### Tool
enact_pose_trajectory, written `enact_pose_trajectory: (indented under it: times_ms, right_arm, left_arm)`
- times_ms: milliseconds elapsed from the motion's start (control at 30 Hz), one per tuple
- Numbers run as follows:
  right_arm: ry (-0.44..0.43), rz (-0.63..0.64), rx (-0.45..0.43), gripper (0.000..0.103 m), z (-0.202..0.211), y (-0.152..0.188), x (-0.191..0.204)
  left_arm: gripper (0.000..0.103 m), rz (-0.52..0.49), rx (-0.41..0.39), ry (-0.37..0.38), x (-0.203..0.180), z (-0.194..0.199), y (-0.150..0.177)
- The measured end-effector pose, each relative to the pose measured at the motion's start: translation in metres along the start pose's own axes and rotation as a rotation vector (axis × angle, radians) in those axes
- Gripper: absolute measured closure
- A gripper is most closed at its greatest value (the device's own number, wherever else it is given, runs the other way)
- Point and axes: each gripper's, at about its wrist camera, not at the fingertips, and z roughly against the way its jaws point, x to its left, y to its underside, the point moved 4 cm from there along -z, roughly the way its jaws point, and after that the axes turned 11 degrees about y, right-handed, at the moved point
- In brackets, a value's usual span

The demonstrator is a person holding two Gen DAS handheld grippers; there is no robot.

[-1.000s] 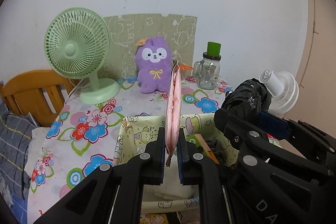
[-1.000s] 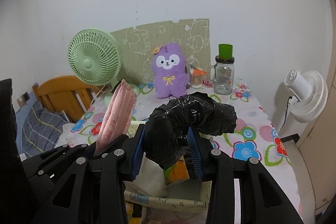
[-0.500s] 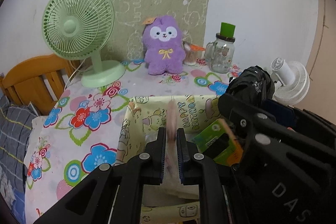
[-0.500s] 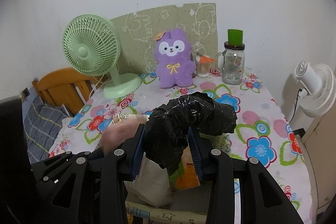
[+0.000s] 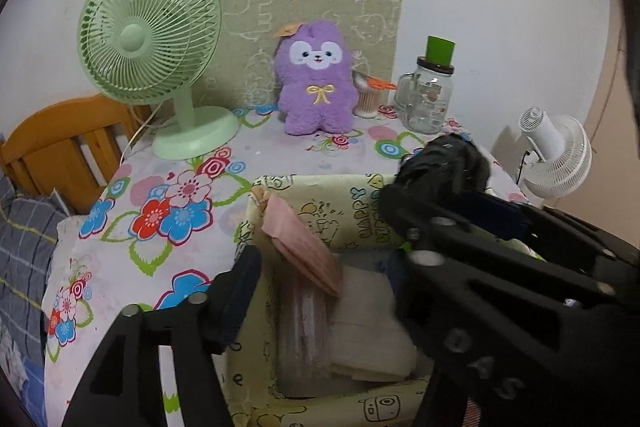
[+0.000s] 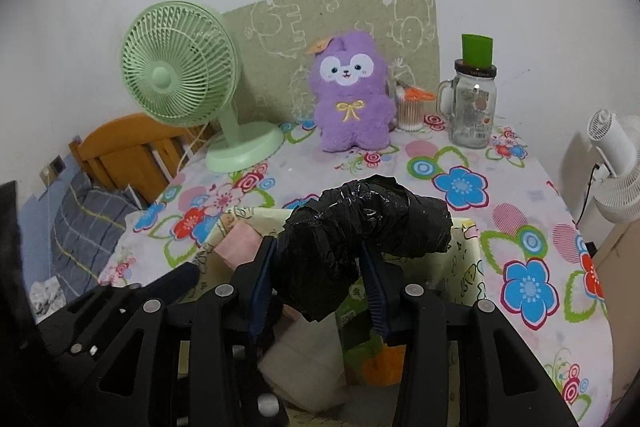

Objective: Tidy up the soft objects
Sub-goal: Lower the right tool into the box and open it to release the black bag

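Pink packet (image 5: 301, 247) has been let go: a second ago it was pinched upright between the fingers of the left hand-held gripper (image 5: 320, 267); now it is seen lying tilted inside the printed fabric bin (image 5: 320, 187), propped against the left wall on top of white folded items (image 5: 368, 327). The left hand-held gripper's jaws are now spread wide, with nothing between them. One soft object is therefore judged stowed. Further right, the black plastic-wrapped bundle (image 6: 360, 227) remains clenched between the blue pads (image 6: 262, 287) of the right hand-held gripper (image 6: 318, 287), held above the bin on the flowered desk (image 6: 520, 227). Its placement is judged the next step. The purple plush (image 6: 352, 95) at the back has not been touched.
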Motion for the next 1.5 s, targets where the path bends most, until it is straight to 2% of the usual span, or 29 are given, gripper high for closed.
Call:
enact_pose_trajectory:
  times_ms: [67, 133, 233, 367, 567, 1000, 1133, 1500]
  right_arm:
    - [-0.008, -0.007, 0.013, 0.035, -0.003, 0.0, -0.001]
    - [-0.008, -0.018, 0.005, 0.025, -0.002, 0.001, -0.002]
    - [0.01, -0.022, -0.007, 0.017, 0.002, 0.0, -0.003]
    - [0.029, -0.022, -0.006, 0.016, 0.006, 0.0, -0.004]
    - [0.076, -0.005, -0.022, 0.015, 0.023, -0.001, -0.006]
    - [0.143, 0.002, -0.102, 0.015, 0.076, 0.001, -0.01]
    - [0.154, -0.005, -0.13, 0.009, 0.093, 0.004, -0.01]
    - [0.197, -0.026, -0.202, 0.003, 0.138, 0.015, -0.015]
  left_arm:
    - [0.027, -0.007, -0.002, 0.001, -0.001, 0.0, 0.0]
    - [0.024, -0.003, 0.0, 0.002, 0.0, -0.001, 0.0]
    - [0.023, 0.005, 0.0, 0.009, 0.0, 0.001, 0.0]
    - [0.017, 0.0, -0.01, -0.012, -0.001, 0.005, -0.002]
    - [0.009, 0.002, -0.028, -0.003, -0.006, 0.015, -0.004]
    - [0.004, -0.03, -0.097, -0.017, -0.026, 0.057, -0.004]
    - [0.002, -0.037, -0.118, -0.021, -0.032, 0.071, -0.001]
    - [0.0, -0.044, -0.176, -0.021, -0.048, 0.104, 0.009]
